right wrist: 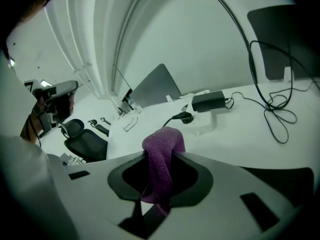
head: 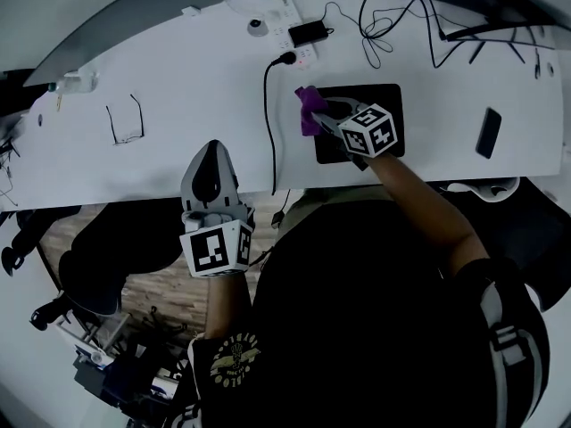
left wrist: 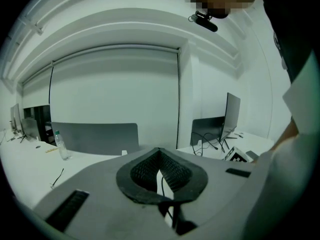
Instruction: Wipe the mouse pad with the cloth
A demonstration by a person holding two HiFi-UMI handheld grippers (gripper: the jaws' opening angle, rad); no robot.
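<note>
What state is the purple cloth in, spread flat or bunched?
Bunched: the cloth is wadded, clamped in the right gripper over the mouse pad's left edge.

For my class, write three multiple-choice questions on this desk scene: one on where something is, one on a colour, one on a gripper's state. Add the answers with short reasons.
1. Where is the cloth?
A) at the mouse pad's left edge
B) at its right edge
C) in its middle

2. What colour is the cloth?
A) white
B) purple
C) yellow

3. How is the left gripper?
A) shut on the cloth
B) wide open
C) shut, empty

Answers:
1 A, the head view shows it there, gripped by the right gripper.
2 B, both views show purple.
3 C, its jaws meet with nothing between.
</note>
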